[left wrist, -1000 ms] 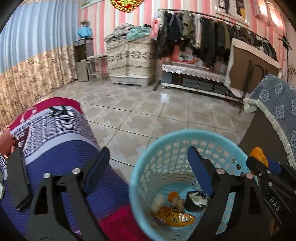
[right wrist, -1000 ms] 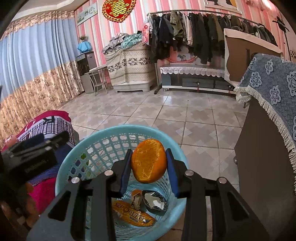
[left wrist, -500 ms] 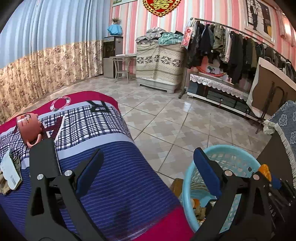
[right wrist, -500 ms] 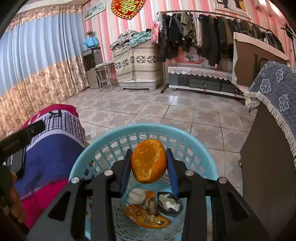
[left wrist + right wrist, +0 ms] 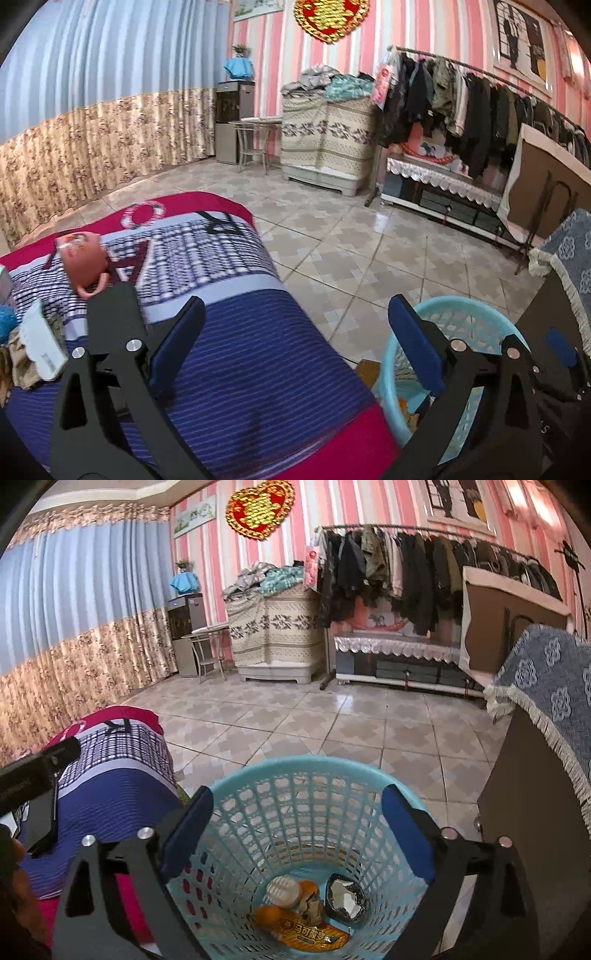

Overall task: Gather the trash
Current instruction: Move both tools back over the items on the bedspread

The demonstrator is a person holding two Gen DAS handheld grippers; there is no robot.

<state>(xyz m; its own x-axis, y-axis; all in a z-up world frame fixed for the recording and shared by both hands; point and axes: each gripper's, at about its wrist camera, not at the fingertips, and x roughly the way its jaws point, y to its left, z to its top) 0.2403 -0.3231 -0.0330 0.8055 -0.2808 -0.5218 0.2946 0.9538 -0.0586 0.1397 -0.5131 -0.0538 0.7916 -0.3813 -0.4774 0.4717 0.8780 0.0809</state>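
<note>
Jaws of the right gripper (image 5: 295, 834) have just been opening, now wide and empty above the blue basket (image 5: 373, 775) so trash lands at lower centre; left gripper (image 5: 291, 332) gapes toward the bed (image 5: 240, 350).

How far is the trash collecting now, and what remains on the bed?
Done: orange peel, wrapper and other scraps lie in the blue basket. In hand: nothing; the right hand-held gripper has just opened, the left is empty. Left: papers beside a pink cup.
</note>
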